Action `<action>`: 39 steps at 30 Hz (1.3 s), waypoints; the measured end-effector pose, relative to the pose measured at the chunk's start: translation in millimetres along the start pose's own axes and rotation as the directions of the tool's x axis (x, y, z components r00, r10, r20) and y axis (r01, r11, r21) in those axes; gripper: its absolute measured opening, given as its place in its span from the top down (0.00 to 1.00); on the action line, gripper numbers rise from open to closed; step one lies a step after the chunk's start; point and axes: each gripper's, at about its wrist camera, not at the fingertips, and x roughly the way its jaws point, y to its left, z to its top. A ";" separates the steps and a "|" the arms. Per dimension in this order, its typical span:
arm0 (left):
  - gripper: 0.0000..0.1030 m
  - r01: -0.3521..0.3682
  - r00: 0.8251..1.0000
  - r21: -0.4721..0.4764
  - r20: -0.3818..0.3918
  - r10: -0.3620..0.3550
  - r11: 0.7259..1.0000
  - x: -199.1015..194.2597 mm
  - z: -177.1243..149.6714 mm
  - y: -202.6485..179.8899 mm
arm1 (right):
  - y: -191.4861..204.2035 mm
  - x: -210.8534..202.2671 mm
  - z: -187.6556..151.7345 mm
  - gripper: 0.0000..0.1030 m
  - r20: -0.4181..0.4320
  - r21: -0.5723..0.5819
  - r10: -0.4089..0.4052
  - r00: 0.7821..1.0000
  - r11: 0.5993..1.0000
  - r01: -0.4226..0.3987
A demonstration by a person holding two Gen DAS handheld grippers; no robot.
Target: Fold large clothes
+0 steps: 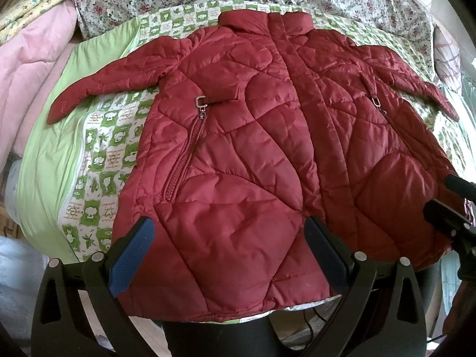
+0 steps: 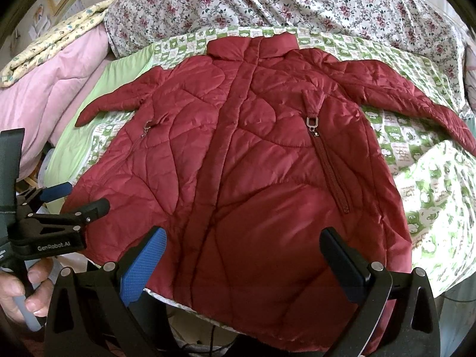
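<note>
Jacket (image 1: 238,148) flat, hem overhanging, sleeves spread

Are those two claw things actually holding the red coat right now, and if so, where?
No. Both the left gripper and right gripper are open over the red jacket's bottom hem, gripping nothing.

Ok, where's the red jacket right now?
The red jacket lies spread front-up on the green checked quilt, collar away from both cameras, sleeves out to each side.

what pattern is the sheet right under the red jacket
Green-and-white checks with small printed motifs on the sheet, clearest in the left wrist view beside the jacket.
</note>
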 end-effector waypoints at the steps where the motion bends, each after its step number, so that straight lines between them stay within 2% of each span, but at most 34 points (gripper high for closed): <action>1: 0.02 -0.001 1.000 0.000 -0.001 0.001 1.000 -0.1 0.2 -0.2 | 0.0 0.0 -0.2 0.00 -0.002 -0.001 -0.002 1.000 1.000 0.002; 5: 0.02 0.002 1.000 -0.001 -0.002 -0.002 1.000 0.5 0.0 0.2 | -0.3 -0.3 -1.1 0.00 0.003 0.001 0.000 1.000 1.000 0.000; 9: 0.02 0.050 0.999 -0.022 -0.009 -0.050 0.998 6.2 4.0 0.1 | -0.9 -0.4 4.9 0.00 0.006 -0.001 -0.004 1.000 1.000 0.004; 11: 0.02 0.090 0.996 -0.044 -0.015 -0.091 0.995 6.3 5.4 0.3 | -2.7 -0.8 5.5 0.00 0.003 0.016 0.022 1.000 1.000 -0.022; 13: 0.02 0.063 0.998 -0.029 -0.008 -0.063 0.998 6.4 5.5 -0.2 | -2.2 -0.8 6.2 0.00 0.003 0.017 0.024 1.000 1.000 -0.024; 18: 0.02 0.097 0.995 -0.037 -0.009 -0.098 0.995 7.0 7.4 -0.3 | -4.5 0.0 7.6 0.00 0.004 0.034 0.044 0.999 0.998 -0.044; 20: 0.02 0.112 0.994 -0.036 -0.007 -0.113 0.993 8.0 8.7 0.0 | -8.1 1.4 7.4 0.00 0.017 0.023 0.018 1.000 1.000 -0.018; 22: 0.02 0.097 0.995 -0.025 0.015 -0.097 0.995 10.9 10.1 -1.4 | -12.9 2.9 8.2 0.00 0.023 0.027 0.002 1.000 1.000 -0.003; 26: 0.02 0.109 0.994 -0.042 0.009 -0.109 0.993 17.8 14.4 2.2 | -30.2 1.7 10.6 0.00 0.052 0.069 0.011 0.999 0.997 -0.015; 30: 0.02 0.075 0.994 -0.032 -0.075 -0.077 0.997 25.2 17.8 5.1 | -53.4 -0.3 14.4 0.00 0.063 0.147 0.033 0.997 0.988 -0.042; 33: 0.02 0.041 0.997 -0.028 -0.063 -0.043 0.999 29.1 23.2 6.1 | -73.4 -6.1 19.1 0.00 0.136 0.186 0.043 0.990 0.980 -0.068; 36: 0.02 0.039 0.999 -0.034 -0.030 -0.040 0.999 32.4 28.2 8.5 | -98.7 -10.1 26.1 0.00 0.142 0.248 0.022 0.990 0.967 -0.057; 39: 0.02 0.050 0.998 -0.041 -0.029 -0.051 0.998 36.9 31.7 9.4 | -125.5 -13.9 31.5 0.00 0.163 0.305 0.002 0.987 0.951 -0.052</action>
